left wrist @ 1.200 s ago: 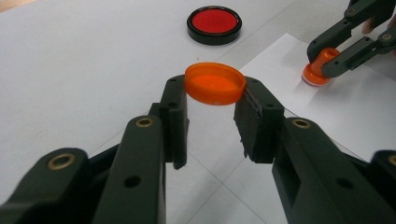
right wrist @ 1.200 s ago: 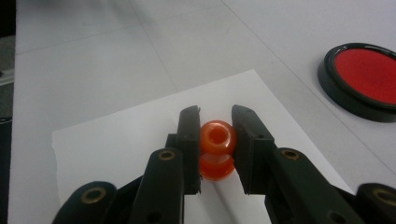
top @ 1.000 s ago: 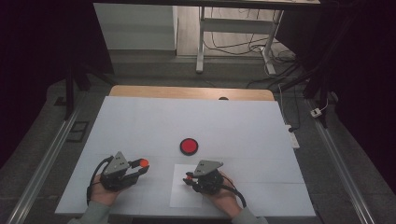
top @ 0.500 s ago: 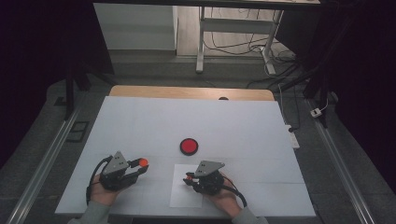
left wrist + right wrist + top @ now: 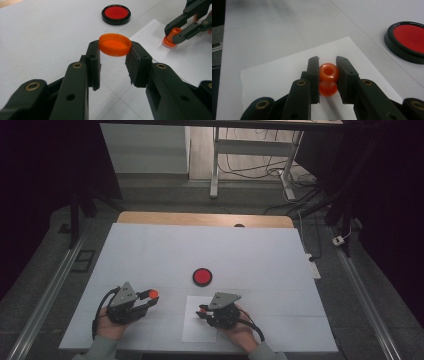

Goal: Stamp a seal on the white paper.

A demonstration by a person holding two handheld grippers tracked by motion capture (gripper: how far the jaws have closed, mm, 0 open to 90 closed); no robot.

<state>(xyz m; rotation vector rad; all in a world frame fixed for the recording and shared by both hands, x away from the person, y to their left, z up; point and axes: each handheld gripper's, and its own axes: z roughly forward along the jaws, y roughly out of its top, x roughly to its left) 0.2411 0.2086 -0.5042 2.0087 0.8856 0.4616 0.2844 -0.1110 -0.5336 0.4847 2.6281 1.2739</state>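
High view: the left gripper is holding an orange cap clamped between its jaws, off to the left of the paper, probably to keep it clear while stamping goes on. The right gripper is clamped on an orange stamp, sitting over the paper's upper edge, likely pressing a mark. A red ink pad is lying open just beyond the paper, near both hands for re-inking. The table is covered in white, with a wood strip at the far edge; around it the room is dim, with a grey floor, a white desk frame and cables behind. Left gripper view: the jaws are gripping the cap by its rim, held above the table, open side tilted toward the camera; the pad is lying ahead, and the other gripper is holding the stamp down on the paper at right. Right gripper view: the jaws are squeezing the stamp by its waist, upright, base touching the paper; the pad is sitting at right on bare table.
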